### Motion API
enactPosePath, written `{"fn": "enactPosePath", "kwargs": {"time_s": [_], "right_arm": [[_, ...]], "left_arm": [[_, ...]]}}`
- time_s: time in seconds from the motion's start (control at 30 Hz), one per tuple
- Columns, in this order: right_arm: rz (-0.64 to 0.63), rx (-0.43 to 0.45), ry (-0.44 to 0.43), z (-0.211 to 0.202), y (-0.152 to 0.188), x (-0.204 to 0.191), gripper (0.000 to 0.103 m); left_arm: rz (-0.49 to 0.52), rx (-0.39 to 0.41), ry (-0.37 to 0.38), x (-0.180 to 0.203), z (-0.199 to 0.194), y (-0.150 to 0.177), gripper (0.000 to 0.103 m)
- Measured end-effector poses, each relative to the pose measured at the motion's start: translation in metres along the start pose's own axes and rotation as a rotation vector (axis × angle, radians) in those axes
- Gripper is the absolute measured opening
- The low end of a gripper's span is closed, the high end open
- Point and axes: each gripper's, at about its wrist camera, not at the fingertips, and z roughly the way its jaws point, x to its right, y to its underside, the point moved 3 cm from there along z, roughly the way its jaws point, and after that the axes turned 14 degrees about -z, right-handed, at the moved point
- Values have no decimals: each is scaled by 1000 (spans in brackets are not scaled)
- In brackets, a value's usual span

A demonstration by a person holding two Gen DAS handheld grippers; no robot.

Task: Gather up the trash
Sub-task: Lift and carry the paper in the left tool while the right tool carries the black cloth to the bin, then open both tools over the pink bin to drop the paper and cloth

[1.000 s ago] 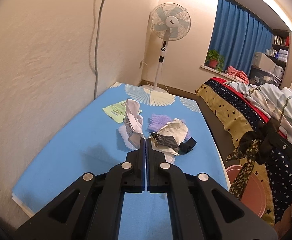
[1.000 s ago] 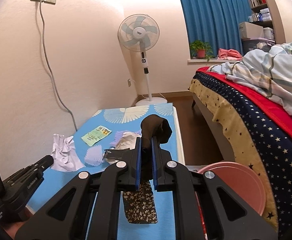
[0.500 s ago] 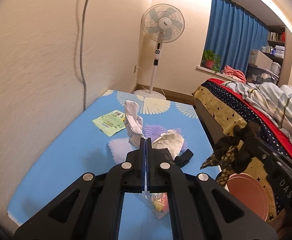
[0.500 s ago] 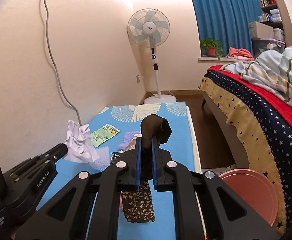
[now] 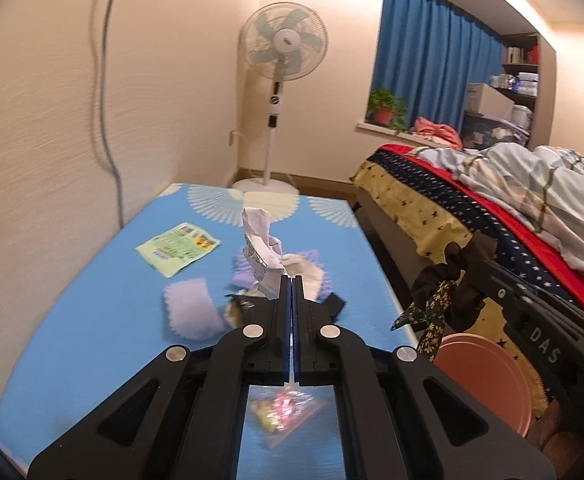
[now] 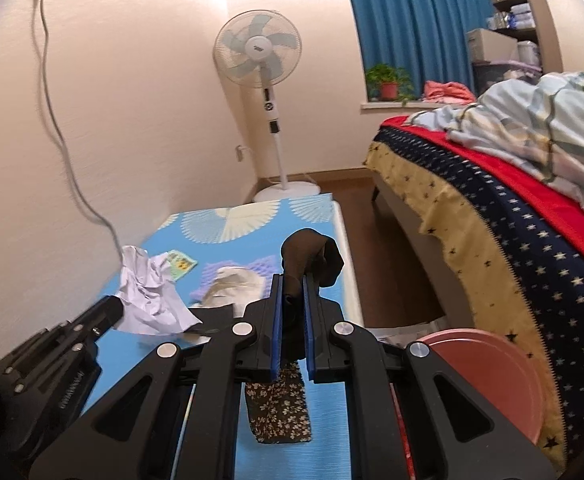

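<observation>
My left gripper (image 5: 290, 280) is shut on a crumpled white paper (image 5: 262, 248), which it holds up above the blue mat (image 5: 92, 300). The right wrist view shows the same paper (image 6: 148, 296) at the left gripper (image 6: 110, 310), low on the left. My right gripper (image 6: 292, 280) is shut on a dark floral cloth (image 6: 280, 412); one end bunches above the fingertips, the rest hangs under them. From the left wrist view that cloth (image 5: 439, 300) dangles from the right gripper (image 5: 465, 268) above a pink round bin (image 5: 487, 376).
On the mat lie a green wrapper (image 5: 178, 246), a lilac fluffy pad (image 5: 190, 314), a beige bag on purple padding (image 6: 232, 280) and a clear packet of coloured bits (image 5: 284, 408). A standing fan (image 5: 282, 52) is at the far wall. A bed (image 6: 491, 220) runs along the right.
The left gripper has carried the paper up off the mat and toward the right gripper. The right gripper with the cloth has drifted nearer the pink bin. The clear packet has come into view.
</observation>
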Motion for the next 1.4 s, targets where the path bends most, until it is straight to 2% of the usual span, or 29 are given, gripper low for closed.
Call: {"fn": "enactPosePath", "kwargs": {"time_s": [0.33, 0.63, 0.9, 1.1, 1.23, 1.3, 1.4], "right_arm": [[36, -18, 185, -31, 15, 65, 9], [101, -77, 291, -46, 38, 111, 10], [125, -162, 347, -39, 68, 129, 10], [159, -207, 365, -32, 84, 137, 10], [180, -231, 380, -32, 89, 142, 18], [190, -226, 391, -35, 90, 144, 38], [199, -214, 399, -39, 88, 145, 45]], "left_arm": [[56, -47, 144, 48, -3, 26, 0], [133, -165, 290, 98, 8, 69, 0], [171, -292, 355, 126, 23, 114, 0], [200, -365, 353, 130, 31, 134, 0], [212, -389, 335, 130, 36, 142, 1], [207, -396, 333, 129, 37, 143, 1], [203, -393, 325, 127, 36, 142, 1]]}}
